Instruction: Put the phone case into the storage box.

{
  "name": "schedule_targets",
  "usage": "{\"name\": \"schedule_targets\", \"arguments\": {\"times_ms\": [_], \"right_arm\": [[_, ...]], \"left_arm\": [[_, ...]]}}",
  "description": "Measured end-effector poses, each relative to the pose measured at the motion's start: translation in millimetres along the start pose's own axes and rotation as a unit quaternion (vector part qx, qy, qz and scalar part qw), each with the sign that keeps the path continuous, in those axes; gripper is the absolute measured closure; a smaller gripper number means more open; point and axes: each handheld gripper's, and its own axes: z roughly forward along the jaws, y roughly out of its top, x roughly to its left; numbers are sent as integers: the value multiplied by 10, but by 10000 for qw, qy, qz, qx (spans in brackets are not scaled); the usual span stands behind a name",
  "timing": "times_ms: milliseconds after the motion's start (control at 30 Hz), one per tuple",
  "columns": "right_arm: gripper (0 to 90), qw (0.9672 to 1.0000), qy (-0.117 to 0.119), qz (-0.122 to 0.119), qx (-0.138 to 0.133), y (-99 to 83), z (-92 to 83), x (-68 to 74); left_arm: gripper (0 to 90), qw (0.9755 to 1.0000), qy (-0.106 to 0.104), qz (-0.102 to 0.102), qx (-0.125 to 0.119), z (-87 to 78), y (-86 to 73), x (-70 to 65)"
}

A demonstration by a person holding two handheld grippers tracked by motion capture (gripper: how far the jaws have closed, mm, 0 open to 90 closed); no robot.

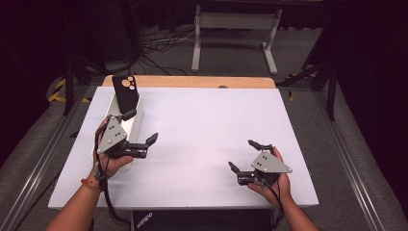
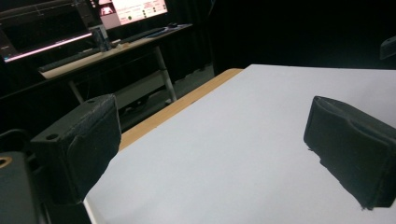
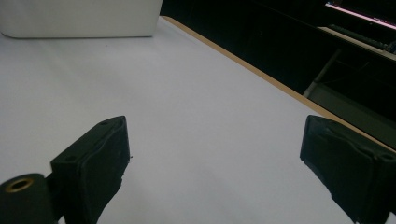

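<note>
We see the desk, covered in white, spreading ahead of both tools, with a strip of bare wood along its far edge. A white box lies on it just beside our left tool, on that tool's left and partly under it; in the right gripper view the same box lies far ahead and to the left of the right tool's jaws. A black phone case stands upright in the far end of the box, ahead of the left tool, its round camera cut-outs facing us.

Our left tool hangs released, its 2 jaws spread wide with bare desk between them; one jaw reaches over the box wall, the other points out over the white sheet. Our right tool, well apart from the box and to the right of the left tool, is also released, its 2 jaws wide apart over bare desk, grasping nothing. Each tool sits in 1 hand.
</note>
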Motion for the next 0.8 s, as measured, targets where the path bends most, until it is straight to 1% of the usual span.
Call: {"name": "schedule_targets", "arguments": {"times_ms": [100, 133, 200, 267, 367, 400, 467, 533, 700, 767, 800], "right_arm": [[88, 10000, -4, 0, -13, 4, -1, -4], [88, 10000, -6, 1, -16, 6, -1, -4], [87, 10000, 0, -14, -21, 12, 1, 0], [87, 10000, 14, -20, -23, 15, 1, 5], [87, 10000, 10, -26, -27, 21, -4, 3], [87, 10000, 17, -13, -41, 21, -3, 3], [87, 10000, 15, -18, -36, 20, -2, 4], [87, 10000, 13, -23, -37, 22, -7, 2], [87, 10000, -1, 14, -52, 25, -22, -8], [87, 10000, -2, 12, -50, 25, -23, -8], [87, 10000, -3, 4, -57, 27, -24, -8]], "left_arm": [[45, 10000, -28, 67, 32, 2, -9, -32], [45, 10000, -43, 9, 14, -4, -16, -46], [45, 10000, -52, 29, 11, -11, -22, -53], [46, 9999, -96, -36, 15, -19, -34, -71], [46, 9999, -117, 36, 10, -37, -18, -112], [46, 9999, -141, 13, -15, -45, -11, -137], [46, 9998, -177, 57, -13, -51, -3, -162], [46, 9997, -241, 31, 11, -46, -11, -191], [45, 9994, -342, 82, 13, -17, -10, -271], [45, 9993, -374, 68, 19, 3, -19, -304], [45, 9992, -379, 119, 54, 5, -19, -309]]}}
